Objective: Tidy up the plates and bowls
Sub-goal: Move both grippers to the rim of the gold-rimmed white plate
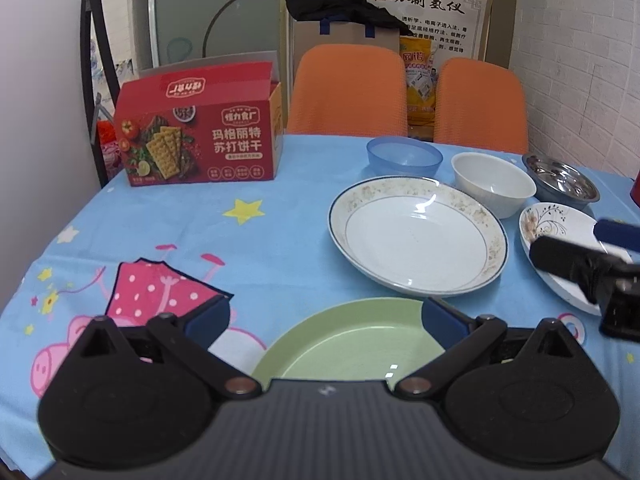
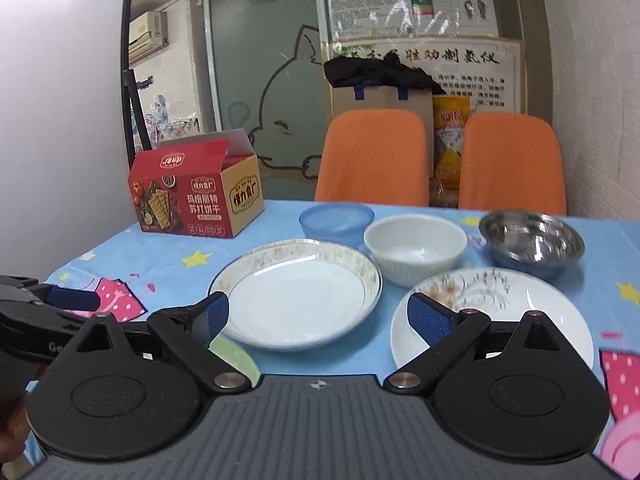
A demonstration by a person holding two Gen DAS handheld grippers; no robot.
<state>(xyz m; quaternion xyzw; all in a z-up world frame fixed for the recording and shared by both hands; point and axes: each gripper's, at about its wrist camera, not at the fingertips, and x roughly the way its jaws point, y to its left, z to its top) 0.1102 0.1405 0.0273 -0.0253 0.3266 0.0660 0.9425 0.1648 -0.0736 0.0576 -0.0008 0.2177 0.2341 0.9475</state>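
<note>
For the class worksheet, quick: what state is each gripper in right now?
Left gripper: jaws open, holding nothing, above the green plate.
Right gripper: jaws open, holding nothing.

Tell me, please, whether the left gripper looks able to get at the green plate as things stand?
Probably yes. The left gripper is open, and the green plate lies flat on the tablecloth right ahead of its fingers with nothing between. The gold-rimmed plate sits beyond it, seemingly apart.
</note>
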